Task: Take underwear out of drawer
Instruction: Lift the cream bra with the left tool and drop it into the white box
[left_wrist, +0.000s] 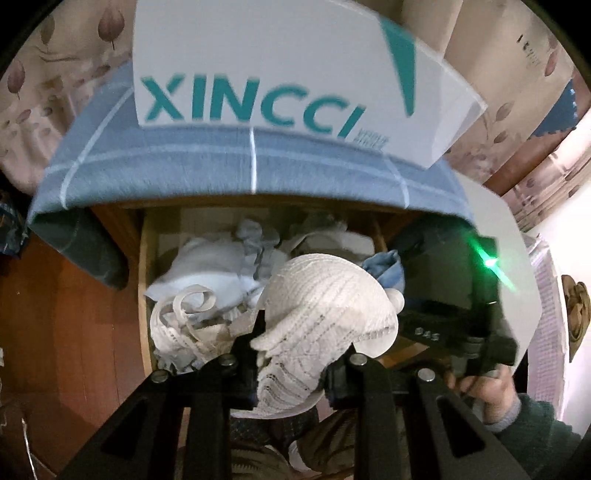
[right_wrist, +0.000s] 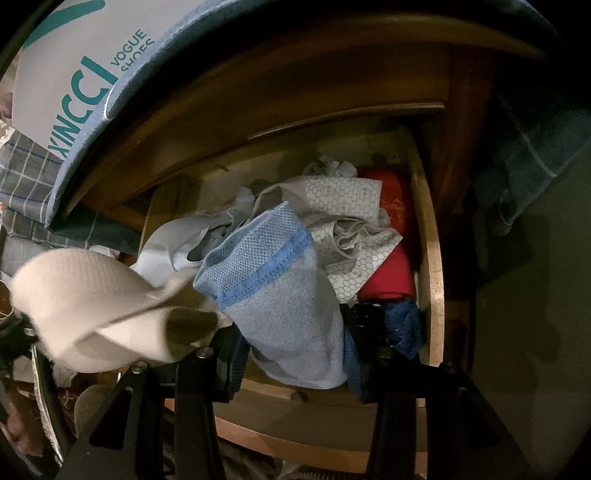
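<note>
Between the pads of the left gripper (left_wrist: 291, 363), at the six o'clock edge of its own view, a cream lace-knit bra (left_wrist: 325, 306) is pinched, the jaws drawn nearly together on a fold of it while its padded cup bulges free toward twelve o'clock, above the open drawer (left_wrist: 144, 280). The hold takes only an edge, so the stiff cup could, I judge, lever out of the pinch, or a strap trailing toward the white tangle (left_wrist: 192, 314) at nine o'clock could snag and drag other pieces over the drawer's side. The garment looks pale, ribbed and openwork, moulded enough to keep its dome; in the right wrist view it shows as a blurred cream shape at nine o'clock. The right gripper (right_wrist: 295, 354) is closed partway on a light blue knitted garment (right_wrist: 280, 295) with a brighter blue band, whose body still lies in the drawer at the centre; it may be underwear or a sock, the dim view does not settle it. A dark blue cloth (right_wrist: 402, 325) at four o'clock lies against one finger and might get dragged along. Beyond lie a grey hexagon-print cloth (right_wrist: 351, 221) and a red item (right_wrist: 391, 251) toward two o'clock.
</note>
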